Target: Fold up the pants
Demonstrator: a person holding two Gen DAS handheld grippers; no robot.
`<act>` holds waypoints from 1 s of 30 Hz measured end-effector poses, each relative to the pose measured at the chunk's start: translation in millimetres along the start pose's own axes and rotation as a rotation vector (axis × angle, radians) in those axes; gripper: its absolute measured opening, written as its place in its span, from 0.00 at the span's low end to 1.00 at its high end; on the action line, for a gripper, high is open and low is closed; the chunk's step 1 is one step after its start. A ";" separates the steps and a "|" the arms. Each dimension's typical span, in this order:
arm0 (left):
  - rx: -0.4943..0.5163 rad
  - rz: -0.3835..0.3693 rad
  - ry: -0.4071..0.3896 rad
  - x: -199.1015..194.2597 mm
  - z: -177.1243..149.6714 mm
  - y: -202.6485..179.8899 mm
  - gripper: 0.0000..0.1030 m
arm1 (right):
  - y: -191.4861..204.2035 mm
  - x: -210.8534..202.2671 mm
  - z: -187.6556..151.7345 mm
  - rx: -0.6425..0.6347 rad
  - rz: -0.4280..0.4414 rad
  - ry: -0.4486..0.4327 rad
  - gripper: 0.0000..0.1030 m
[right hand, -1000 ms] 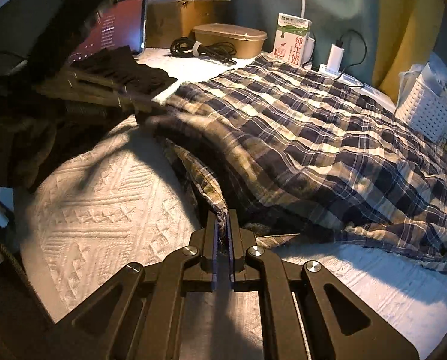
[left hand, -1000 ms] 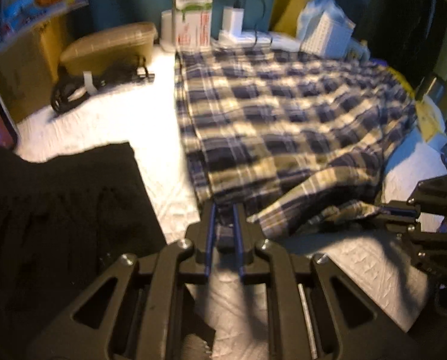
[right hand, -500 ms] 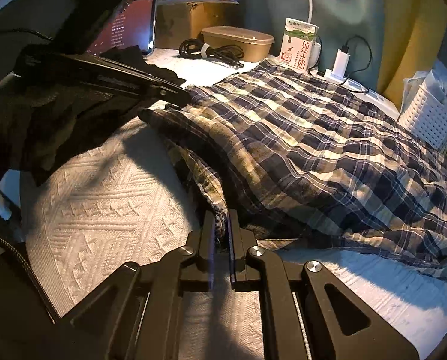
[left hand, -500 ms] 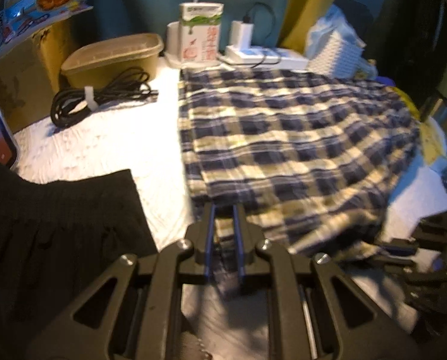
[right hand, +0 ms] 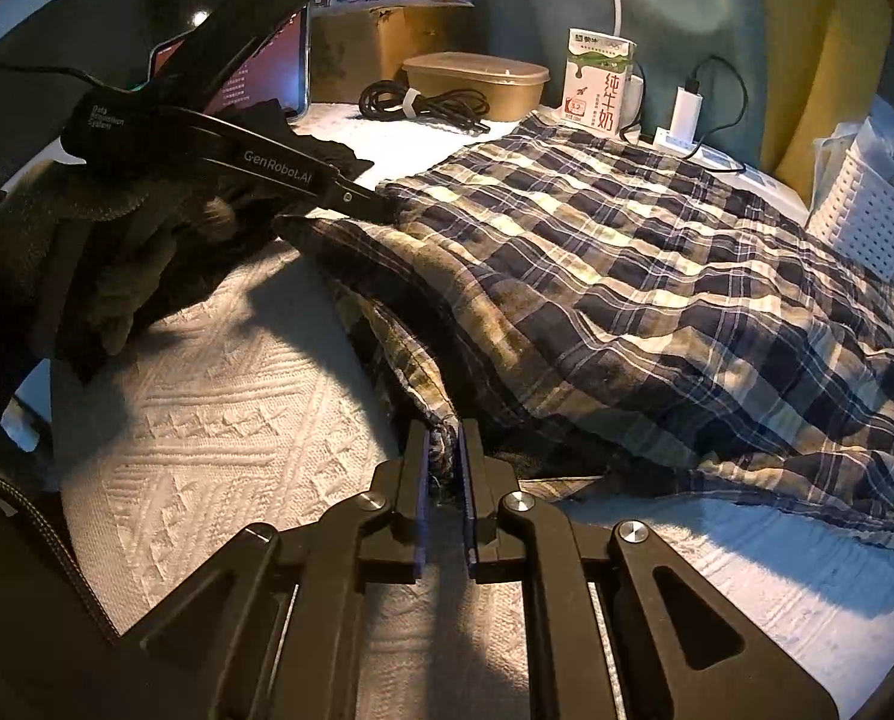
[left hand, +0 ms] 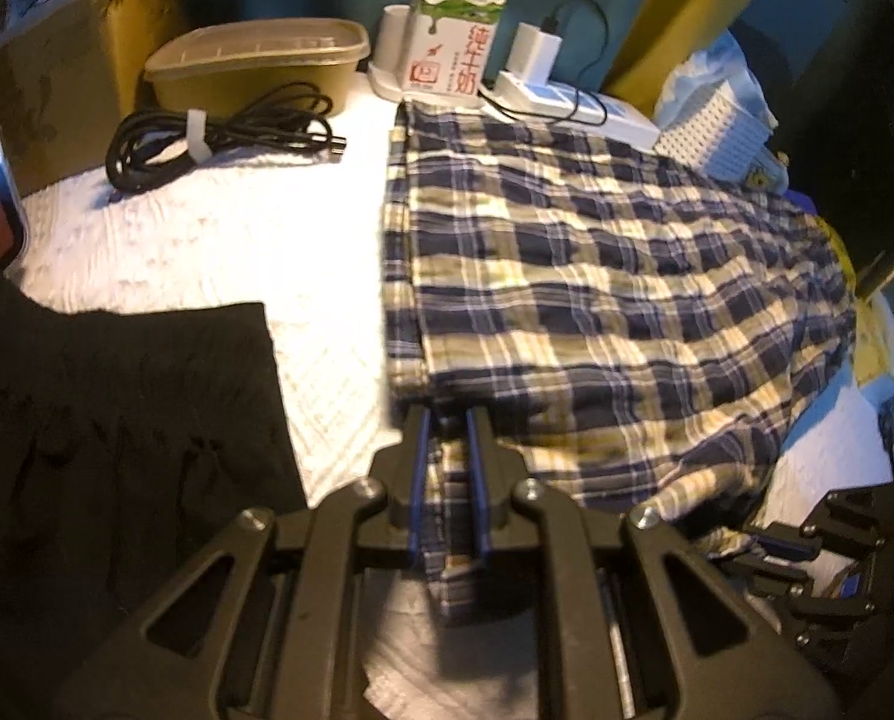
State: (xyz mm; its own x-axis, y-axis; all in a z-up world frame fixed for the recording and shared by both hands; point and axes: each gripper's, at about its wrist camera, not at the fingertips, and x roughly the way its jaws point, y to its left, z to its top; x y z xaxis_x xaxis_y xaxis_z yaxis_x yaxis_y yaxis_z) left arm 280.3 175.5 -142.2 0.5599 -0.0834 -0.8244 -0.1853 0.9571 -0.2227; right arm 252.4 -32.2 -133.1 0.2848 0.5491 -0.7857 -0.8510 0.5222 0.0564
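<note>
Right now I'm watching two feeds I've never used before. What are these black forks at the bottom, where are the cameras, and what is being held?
Each fork is a hand-held gripper; a person carries one in each hand, with a camera looking along its fingers. The left view shows the left gripper pinching the near edge of the plaid pants. The right view shows the right gripper with another part of the same edge between its fingers. The pants lie on a white textured cloth. Also there: a black garment, a coiled cable, a lidded container and a milk carton.
</note>
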 end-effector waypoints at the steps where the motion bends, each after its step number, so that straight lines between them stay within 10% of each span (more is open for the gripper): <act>1: 0.000 -0.008 -0.008 0.3 -0.4 0.1 0.12 | -0.3 -0.1 -0.2 0.002 0.003 0.000 0.10; 27: -0.005 0.044 -0.047 -12.2 -2.9 18.4 0.03 | -1.0 2.0 1.9 -0.019 0.009 0.019 0.10; 30: -0.034 0.028 -0.045 -21.8 3.5 24.3 0.06 | -0.7 -1.5 2.6 -0.036 0.018 0.044 0.29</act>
State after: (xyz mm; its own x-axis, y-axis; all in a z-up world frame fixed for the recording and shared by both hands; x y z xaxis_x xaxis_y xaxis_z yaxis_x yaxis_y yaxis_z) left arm 266.5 201.6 -127.9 0.5900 -0.0432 -0.8062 -0.2280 0.9490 -0.2178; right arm 253.8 -31.7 -130.4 0.2509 0.5285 -0.8110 -0.8714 0.4882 0.0486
